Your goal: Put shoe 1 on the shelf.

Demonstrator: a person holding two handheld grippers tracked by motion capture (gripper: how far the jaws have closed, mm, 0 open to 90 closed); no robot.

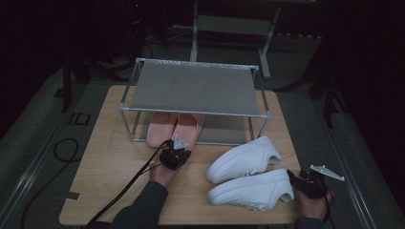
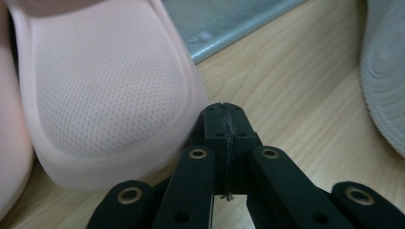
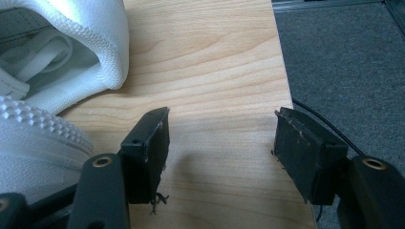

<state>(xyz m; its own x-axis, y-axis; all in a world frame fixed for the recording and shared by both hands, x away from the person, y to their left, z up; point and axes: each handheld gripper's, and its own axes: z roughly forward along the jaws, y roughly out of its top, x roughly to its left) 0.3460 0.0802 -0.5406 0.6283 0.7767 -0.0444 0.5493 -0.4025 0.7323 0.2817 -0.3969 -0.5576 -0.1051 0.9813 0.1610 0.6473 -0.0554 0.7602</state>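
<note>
Nudging the pink slippers (image 1: pixel 173 128) under the rack's (image 1: pixel 191 88) lower shelf: left gripper (image 1: pixel 173 153), jaws pressed together, sits at the right slipper's heel. Push squarely. Right gripper (image 1: pixel 305 182), spread, waits beside the near white sneaker (image 1: pixel 250 190).

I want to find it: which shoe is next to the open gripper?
The near white sneaker; its heel meets the right gripper. The other sneaker lies farther back.
</note>
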